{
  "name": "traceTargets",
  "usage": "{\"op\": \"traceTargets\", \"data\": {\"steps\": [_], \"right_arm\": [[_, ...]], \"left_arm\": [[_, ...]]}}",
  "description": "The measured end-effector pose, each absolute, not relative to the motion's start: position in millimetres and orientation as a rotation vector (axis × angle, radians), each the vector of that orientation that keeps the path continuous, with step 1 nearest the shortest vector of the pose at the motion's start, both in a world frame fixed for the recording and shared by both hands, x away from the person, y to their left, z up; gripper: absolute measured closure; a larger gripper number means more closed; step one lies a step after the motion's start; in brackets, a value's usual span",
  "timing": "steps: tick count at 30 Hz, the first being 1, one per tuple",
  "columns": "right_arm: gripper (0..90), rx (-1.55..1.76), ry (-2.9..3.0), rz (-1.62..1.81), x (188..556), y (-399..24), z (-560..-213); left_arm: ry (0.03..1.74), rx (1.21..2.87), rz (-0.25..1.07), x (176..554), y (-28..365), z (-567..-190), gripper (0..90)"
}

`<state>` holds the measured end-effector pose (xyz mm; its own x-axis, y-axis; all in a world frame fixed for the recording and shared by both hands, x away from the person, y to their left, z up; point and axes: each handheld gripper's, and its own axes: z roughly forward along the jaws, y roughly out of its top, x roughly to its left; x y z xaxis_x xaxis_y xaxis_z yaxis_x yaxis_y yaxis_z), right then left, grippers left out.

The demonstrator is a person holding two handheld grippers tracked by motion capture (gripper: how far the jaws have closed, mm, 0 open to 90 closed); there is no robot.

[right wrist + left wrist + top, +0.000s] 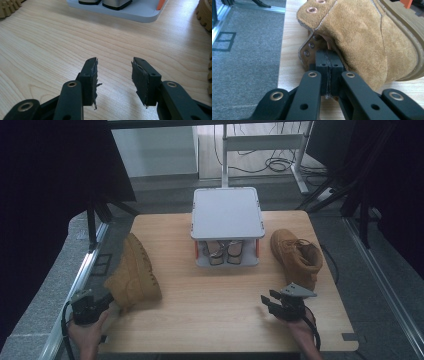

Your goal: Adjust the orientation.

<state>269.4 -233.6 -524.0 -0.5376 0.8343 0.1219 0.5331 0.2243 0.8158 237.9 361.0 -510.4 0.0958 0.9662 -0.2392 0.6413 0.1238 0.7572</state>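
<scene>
Left gripper (327,72) clamped on left boot (132,272) collar; right gripper (114,82) half-open, empty. Next: lift toward rack (227,212).

The table (220,290) is lit softly and evenly from above, while both sides of the high view are left almost black. Faint shadows are cast under the boot (132,272) and the shelf (227,212). The high view is a bit grainy. In the gripper views, near parts are slightly blurred.
</scene>
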Motion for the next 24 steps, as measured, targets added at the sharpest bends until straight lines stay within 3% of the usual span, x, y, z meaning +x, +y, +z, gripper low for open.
{"op": "traceTargets", "data": {"steps": [24], "right_arm": [[55.7, 1.284, 2.154, 1.221, 270.4, -233.9, -525.4]], "left_arm": [[1.601, 1.604, 0.515, 243.0, 355.1, -507.8, 89.6]]}}
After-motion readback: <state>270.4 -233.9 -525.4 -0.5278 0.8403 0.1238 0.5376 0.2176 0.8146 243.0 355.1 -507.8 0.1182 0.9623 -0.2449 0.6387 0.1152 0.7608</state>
